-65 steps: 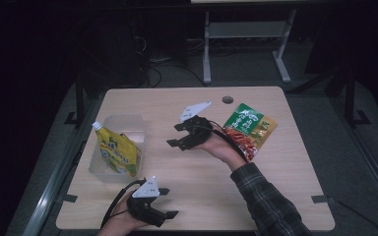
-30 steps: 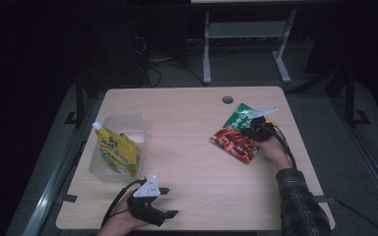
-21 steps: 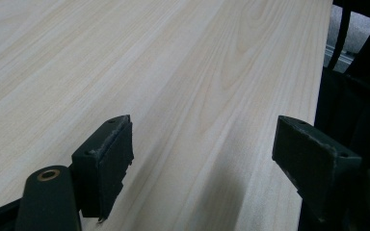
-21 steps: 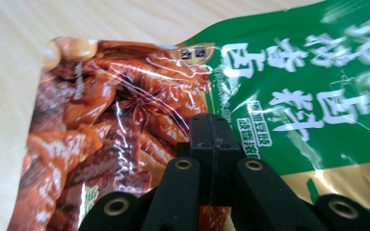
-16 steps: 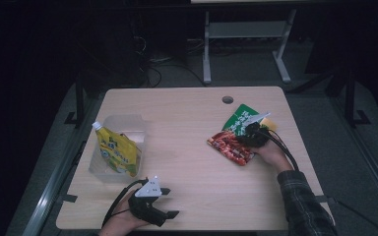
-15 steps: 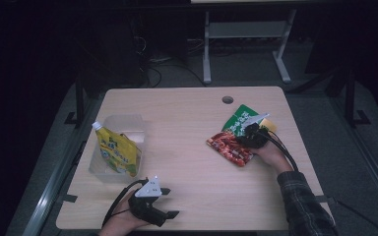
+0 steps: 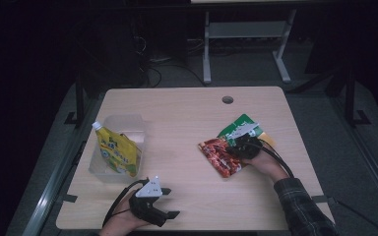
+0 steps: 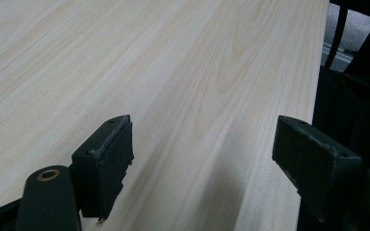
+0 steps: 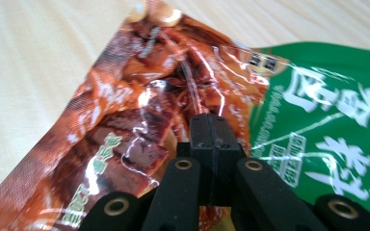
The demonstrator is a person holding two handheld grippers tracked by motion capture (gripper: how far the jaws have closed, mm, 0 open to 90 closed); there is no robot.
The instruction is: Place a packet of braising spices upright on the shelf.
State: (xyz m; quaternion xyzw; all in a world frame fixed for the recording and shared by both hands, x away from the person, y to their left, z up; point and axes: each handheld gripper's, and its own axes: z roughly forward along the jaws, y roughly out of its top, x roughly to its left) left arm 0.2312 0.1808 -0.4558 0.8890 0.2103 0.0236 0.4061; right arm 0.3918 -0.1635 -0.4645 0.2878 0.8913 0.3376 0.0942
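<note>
Jaws clamped on snack packet [image 9: 139,125], table [image 7: 187,118]

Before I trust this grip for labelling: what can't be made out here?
- Snack packet: right gripper view, the shut jaws of the right gripper hide its pinched edge.
- Packet print: blurred, unreadable.
- Yellow pouch in the clear tub: high view, label too small.

The left gripper [image 8: 202,159] hangs low over the pale wooden table [image 8: 173,62]. Its jaws stand wide apart, with only bare wood between them.
</note>
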